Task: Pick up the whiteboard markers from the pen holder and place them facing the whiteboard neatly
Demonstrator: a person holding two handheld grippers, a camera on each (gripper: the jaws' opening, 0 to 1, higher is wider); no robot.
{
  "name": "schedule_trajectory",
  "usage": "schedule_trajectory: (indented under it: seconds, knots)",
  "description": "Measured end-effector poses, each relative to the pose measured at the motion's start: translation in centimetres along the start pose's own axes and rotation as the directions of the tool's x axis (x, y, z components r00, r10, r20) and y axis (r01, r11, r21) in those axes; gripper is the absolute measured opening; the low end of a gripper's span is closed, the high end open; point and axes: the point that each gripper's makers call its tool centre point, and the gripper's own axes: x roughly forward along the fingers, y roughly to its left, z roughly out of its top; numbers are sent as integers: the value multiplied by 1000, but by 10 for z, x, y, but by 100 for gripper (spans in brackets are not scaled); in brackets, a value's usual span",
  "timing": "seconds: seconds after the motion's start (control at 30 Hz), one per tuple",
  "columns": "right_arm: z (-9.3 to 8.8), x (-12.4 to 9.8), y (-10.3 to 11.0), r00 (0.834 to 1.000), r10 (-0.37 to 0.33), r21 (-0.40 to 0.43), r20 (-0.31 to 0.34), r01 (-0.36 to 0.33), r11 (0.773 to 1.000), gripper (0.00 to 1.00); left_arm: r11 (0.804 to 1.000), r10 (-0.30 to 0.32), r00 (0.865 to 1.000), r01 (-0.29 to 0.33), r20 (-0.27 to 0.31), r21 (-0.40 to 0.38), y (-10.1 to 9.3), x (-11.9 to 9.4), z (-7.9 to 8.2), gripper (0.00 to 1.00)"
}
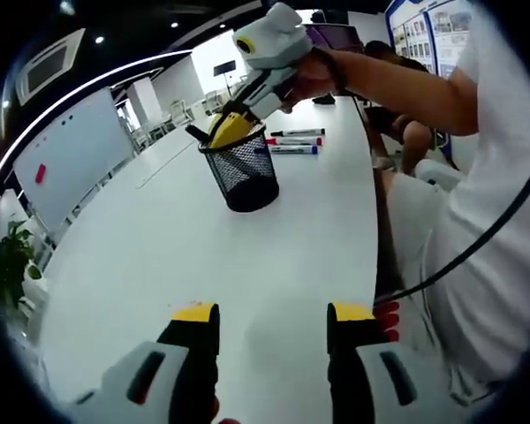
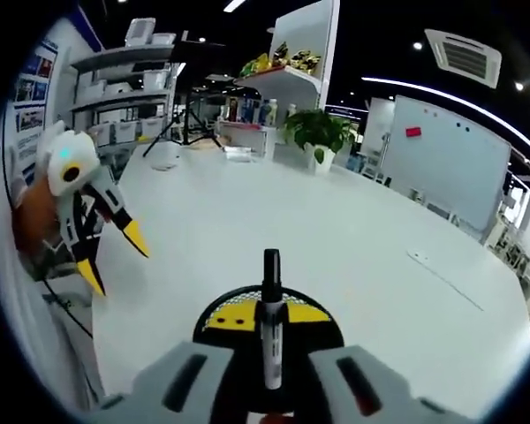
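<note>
A black mesh pen holder (image 1: 240, 170) stands on the white table (image 1: 177, 256). My right gripper (image 1: 223, 126) dips into its top from above, held by a person's hand. In the right gripper view its jaws (image 2: 269, 316) are shut on a black whiteboard marker (image 2: 271, 269) standing upright over the holder's rim (image 2: 214, 325). Three markers lie side by side beyond the holder: black (image 1: 299, 132), red (image 1: 293, 140), blue (image 1: 293, 149). My left gripper (image 1: 274, 316) is open and empty near the table's near edge, and appears as an open gripper (image 2: 115, 256) in the right gripper view. The whiteboard (image 1: 71, 159) stands past the table's far side.
A person in a white shirt (image 1: 486, 247) stands at the table's right edge, with a black cable (image 1: 477, 247) hanging across. A potted plant (image 2: 318, 132) and shelves (image 2: 283, 84) are beyond the table. Another plant (image 1: 13, 256) sits by the whiteboard.
</note>
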Motion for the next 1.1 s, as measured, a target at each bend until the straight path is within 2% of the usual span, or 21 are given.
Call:
schedule_trajectory:
  seconds: [0.13, 0.23, 0.5, 0.7, 1.03, 1.1]
  knots:
    - [-1, -3, 2, 1000, 20, 2, 9, -20, 1000, 9, 1000, 4, 1000, -4, 3, -2, 0, 0, 1, 50]
    - [2, -5, -2, 1000, -3, 2, 16, 3, 1000, 9, 1000, 6, 1000, -6, 5, -7, 0, 0, 1, 50]
    - [24, -23, -14, 994, -57, 49, 94, 53, 997, 9, 1000, 5, 1000, -5, -3, -3, -2, -1, -1, 50]
    - [49, -43, -23, 976, -110, 71, 189, 99, 993, 9, 1000, 4, 1000, -4, -2, 1, -1, 0, 1, 50]
    - [72, -62, -30, 951, -156, 87, 267, 137, 987, 9, 1000, -1, 1000, 1, -1, 2, -2, 2, 4, 50]
    - [76, -66, -29, 948, -147, 84, 282, 128, 988, 9, 1000, -1, 1000, 1, -1, 3, -2, 2, 4, 50]
